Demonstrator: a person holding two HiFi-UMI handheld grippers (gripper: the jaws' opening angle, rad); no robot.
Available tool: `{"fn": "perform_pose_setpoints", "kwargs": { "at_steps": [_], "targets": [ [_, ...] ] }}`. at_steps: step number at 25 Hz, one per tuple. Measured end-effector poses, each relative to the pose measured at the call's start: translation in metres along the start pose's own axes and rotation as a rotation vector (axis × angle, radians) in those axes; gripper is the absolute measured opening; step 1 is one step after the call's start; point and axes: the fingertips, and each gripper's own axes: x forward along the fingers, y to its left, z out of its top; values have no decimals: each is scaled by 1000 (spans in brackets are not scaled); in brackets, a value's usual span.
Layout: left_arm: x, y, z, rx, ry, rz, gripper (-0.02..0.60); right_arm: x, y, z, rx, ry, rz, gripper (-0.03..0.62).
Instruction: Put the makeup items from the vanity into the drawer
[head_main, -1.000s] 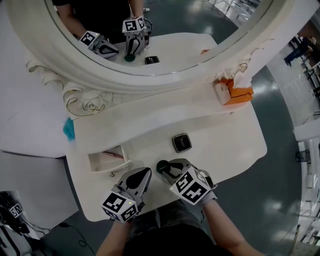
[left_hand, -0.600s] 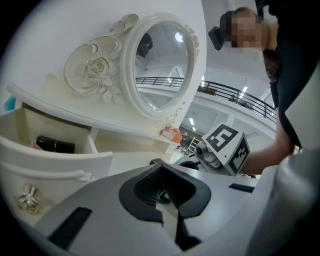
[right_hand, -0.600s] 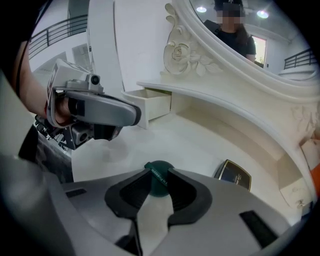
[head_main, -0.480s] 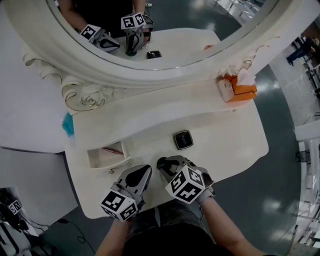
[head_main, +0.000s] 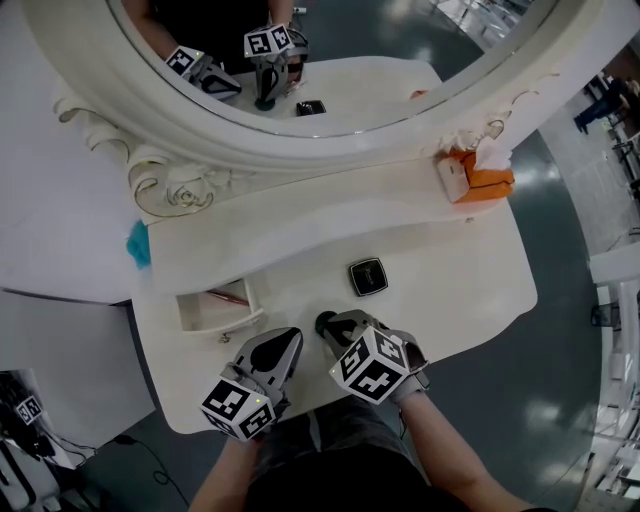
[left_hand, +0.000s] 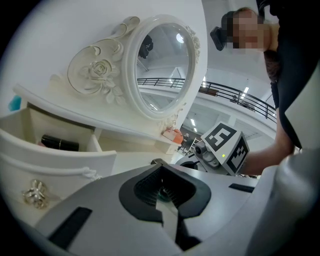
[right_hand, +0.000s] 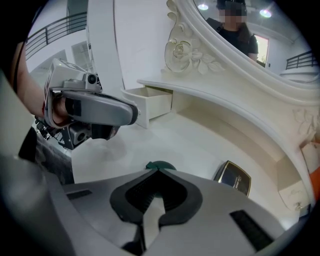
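White vanity bench (head_main: 450, 290) under an oval carved-frame mirror (head_main: 330, 60), grey floor around. An orange tissue box (head_main: 478, 178) sits at the back right corner and a teal object (head_main: 138, 246) off the left end. Drawer (head_main: 220, 328): small, at the left of the bench, pulled open; holds one dark tube (left_hand: 60, 143), with room to spare. Makeup still on the bench, two pieces. Black square compact (head_main: 367, 276): flat, mid-bench, well apart from the drawer. Dark green round item (head_main: 325, 322): near the front edge, to the right of the drawer. Right gripper (right_hand: 157, 171): pointed steeply down at the green item, fingers just closed, tips clenched together. The green item shows just past the tips and no part of it is seen between the pads, so whether its edge is pinched cannot be told. Left gripper (left_hand: 159, 170): near level, beside the right one and in front of the drawer, fingers clenched tip to tip on nothing. Step in hand, as judged: pick-up of the green item. Next move calls for a confirmed hold; if the tips have closed off the item, reopen and straddle it. Then a lift clear of the bench, a short carry left over the drawer wall, and a release beside the tube without knocking it.
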Motion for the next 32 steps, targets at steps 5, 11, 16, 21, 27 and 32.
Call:
{"fn": "perform_pose_setpoints", "kwargs": {
  "at_steps": [5,11,16,21,27,32],
  "targets": [
    [-5,4,-1,-7,-6,14,14,-7,-4,9,11,-28,-9,21],
    [-10,5,1,-9,-16,24,14,-16,-5,25,7,-63,-12,21],
    [-15,9,4,-11,-32,38,13,-23,-2,40,-2,-98,-6,21],
    [-23,12,8,-11,-47,53,13,-29,2,56,-23,-122,-1,21],
    [-31,16,14,-12,-70,71,13,-35,6,76,-43,-156,11,21],
    [-40,21,18,-12,-89,95,14,-37,10,91,-66,-178,24,21]
  ]
}}
